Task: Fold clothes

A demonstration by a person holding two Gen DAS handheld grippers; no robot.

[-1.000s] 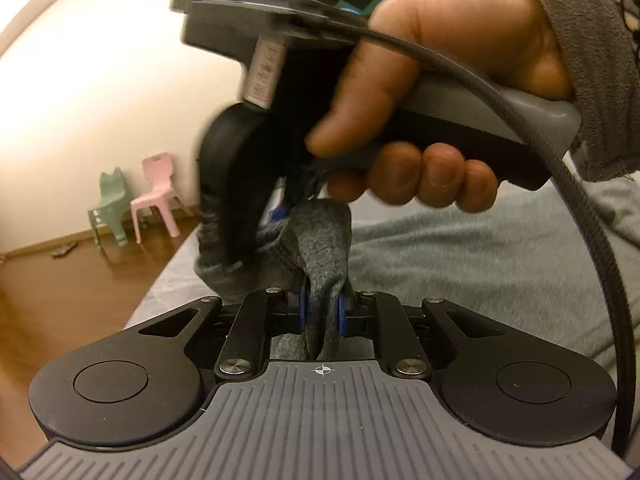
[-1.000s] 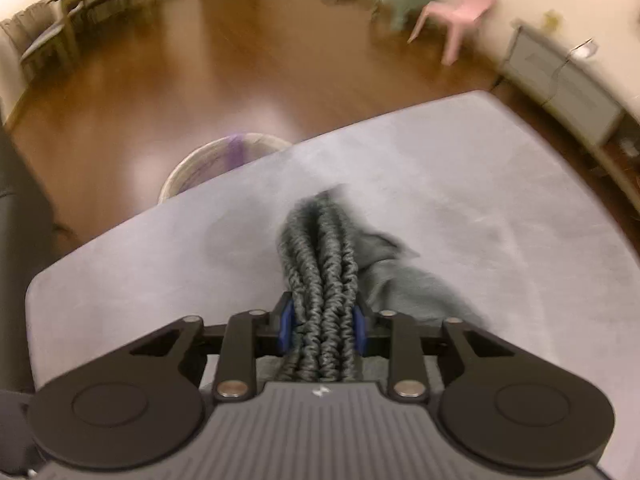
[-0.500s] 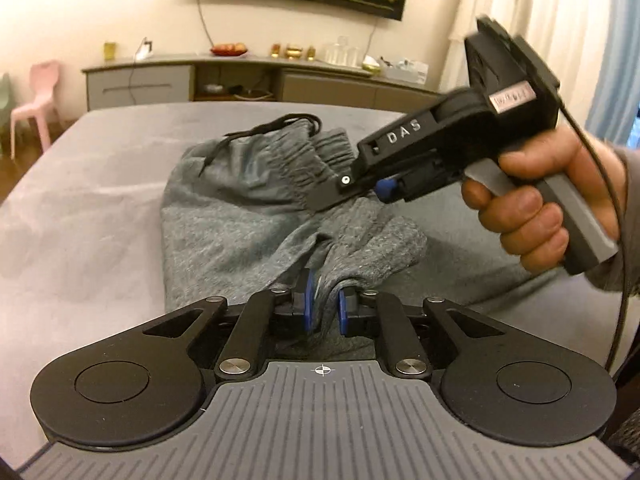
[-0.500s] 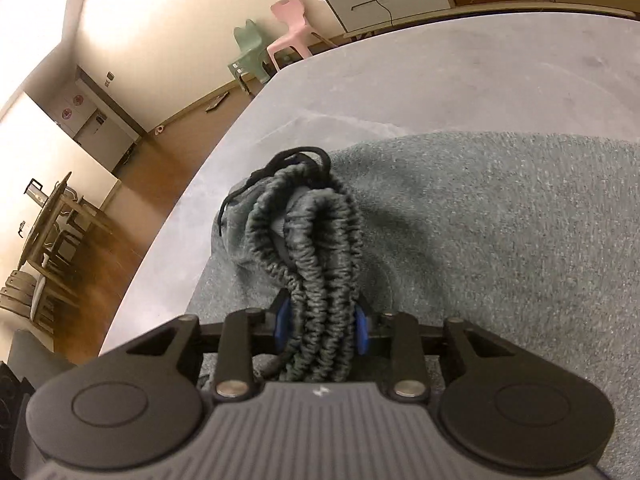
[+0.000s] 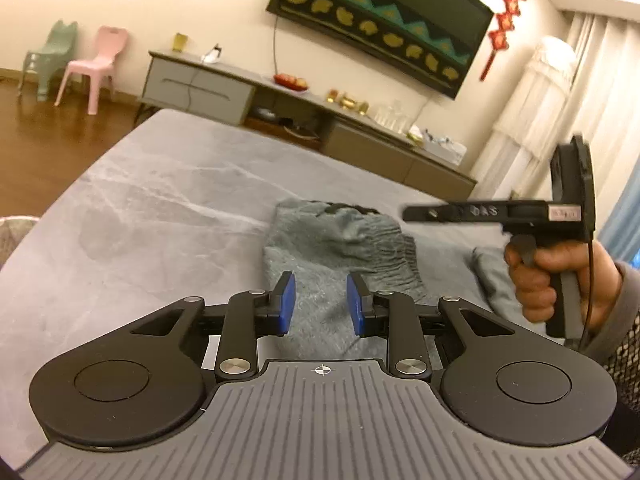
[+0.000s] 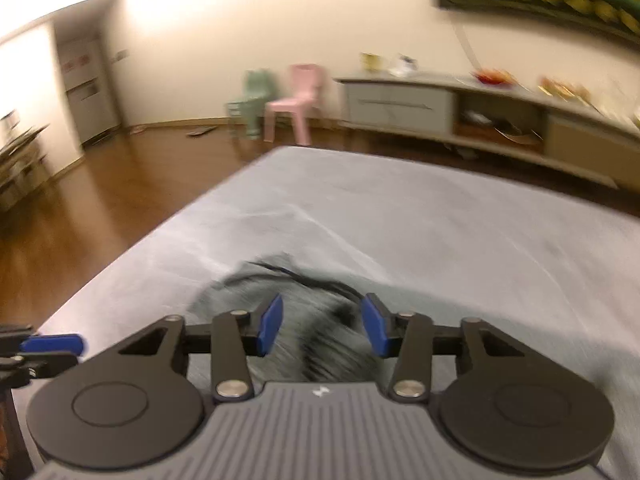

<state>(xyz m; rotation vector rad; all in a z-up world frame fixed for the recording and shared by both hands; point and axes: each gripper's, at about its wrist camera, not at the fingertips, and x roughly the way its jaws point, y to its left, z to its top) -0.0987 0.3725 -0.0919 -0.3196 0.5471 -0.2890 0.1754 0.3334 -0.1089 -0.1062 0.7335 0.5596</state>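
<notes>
We see the grey trousers [image 5: 340,248] lying folded on the grey bed cover [image 5: 160,200], a little right of the middle in the left wrist view, with the gathered waistband and a dark drawstring at the far end, toward 12 o'clock. In the right wrist view the same trousers [image 6: 312,320] are blurred, directly under the fingers.

The left gripper [image 5: 321,304] is above the near end of the cloth. Its jaws are opening, the blue pads [image 5: 286,304] stand apart, and they do not press the fabric; the cloth only shows in the gap below.

The right gripper [image 6: 322,324] has a moderate gap between its blue pads [image 6: 270,324], and nothing is pinched there. From the left wrist view we see it at 3 o'clock, held by the right hand [image 5: 560,276] above the cloth.

Behind the bed, at 12 o'clock, is a low grey sideboard [image 5: 200,88], and at 10 o'clock a pink chair [image 5: 96,68] next to a green chair [image 5: 52,60].
</notes>
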